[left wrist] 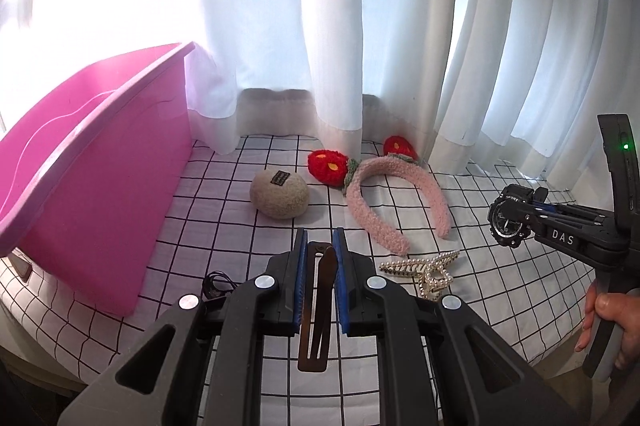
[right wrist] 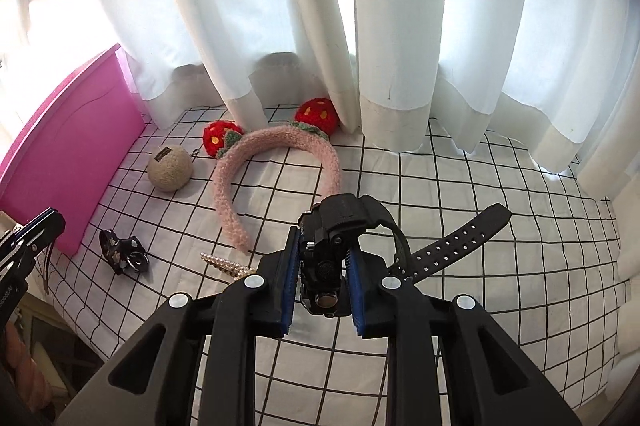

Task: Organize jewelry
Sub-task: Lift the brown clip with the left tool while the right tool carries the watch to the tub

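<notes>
Left wrist view: the left tongs (left wrist: 320, 250) are closed narrow on a brown hair clip (left wrist: 316, 310), which stands lengthwise between the blue pads (left wrist: 297, 286), lifted above the grid-patterned cloth (left wrist: 224, 218). A pink bin (left wrist: 100, 161) stands to the left, touching the white curtain (left wrist: 332, 25). Beyond the tongs lie a beige fuzzy ball (left wrist: 279, 194), a pink headband (left wrist: 394, 201) with red strawberry ears, and, just right of the tongs, a pearl claw clip (left wrist: 424, 272). At the right edge, the right tongs (left wrist: 524, 220) grip a black sport watch (left wrist: 508, 220) in the air.

Right wrist view: the right tongs (right wrist: 324, 258) clamp the black sport watch (right wrist: 332, 238) by its case, strap trailing to the right. A black hair tie (right wrist: 122, 250) lies near the pink bin (right wrist: 68, 161). The left tongs (right wrist: 40, 230) enter at the left edge.
</notes>
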A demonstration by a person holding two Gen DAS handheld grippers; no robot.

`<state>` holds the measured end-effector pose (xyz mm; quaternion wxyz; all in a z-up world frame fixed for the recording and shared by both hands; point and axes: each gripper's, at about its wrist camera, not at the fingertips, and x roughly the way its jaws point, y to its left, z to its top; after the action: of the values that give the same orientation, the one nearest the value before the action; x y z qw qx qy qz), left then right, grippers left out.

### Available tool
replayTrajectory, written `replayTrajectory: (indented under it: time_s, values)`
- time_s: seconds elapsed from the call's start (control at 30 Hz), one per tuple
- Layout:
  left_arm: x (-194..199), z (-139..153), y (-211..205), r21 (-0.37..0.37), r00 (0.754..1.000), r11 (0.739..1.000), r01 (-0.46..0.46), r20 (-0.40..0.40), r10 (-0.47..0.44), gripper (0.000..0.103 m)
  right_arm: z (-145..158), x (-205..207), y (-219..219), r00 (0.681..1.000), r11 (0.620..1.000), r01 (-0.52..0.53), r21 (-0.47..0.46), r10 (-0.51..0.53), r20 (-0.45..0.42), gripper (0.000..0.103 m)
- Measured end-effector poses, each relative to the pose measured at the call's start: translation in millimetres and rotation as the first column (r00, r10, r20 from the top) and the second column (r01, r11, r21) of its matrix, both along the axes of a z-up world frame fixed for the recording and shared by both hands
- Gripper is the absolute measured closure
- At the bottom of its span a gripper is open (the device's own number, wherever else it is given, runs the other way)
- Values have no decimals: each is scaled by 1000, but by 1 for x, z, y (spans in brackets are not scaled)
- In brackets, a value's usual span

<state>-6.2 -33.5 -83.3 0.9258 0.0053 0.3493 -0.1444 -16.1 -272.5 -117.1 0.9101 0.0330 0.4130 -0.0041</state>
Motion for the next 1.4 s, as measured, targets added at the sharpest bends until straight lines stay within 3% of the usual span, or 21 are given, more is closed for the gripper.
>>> replayTrajectory:
  time_s: [0.37, 0.7, 1.13, 1.4]
  values:
    - [5, 52, 58, -41, 991, 995, -86, 101, 90, 90, 66, 20, 80, 980, 989, -148, -11, 148, 130, 82]
    - [9, 95, 128, -80, 963, 979, -188, 179, 200, 90, 117, 48, 167, 924, 953, -304, -20, 300, 238, 82]
    - [36, 109, 223, -98, 916, 937, -334, 202, 348, 90, 137, 90, 289, 830, 869, -493, -34, 482, 281, 82]
    - [57, 102, 273, -94, 891, 901, -424, 135, 434, 90, 128, 114, 350, 788, 818, -574, -40, 565, 246, 82]
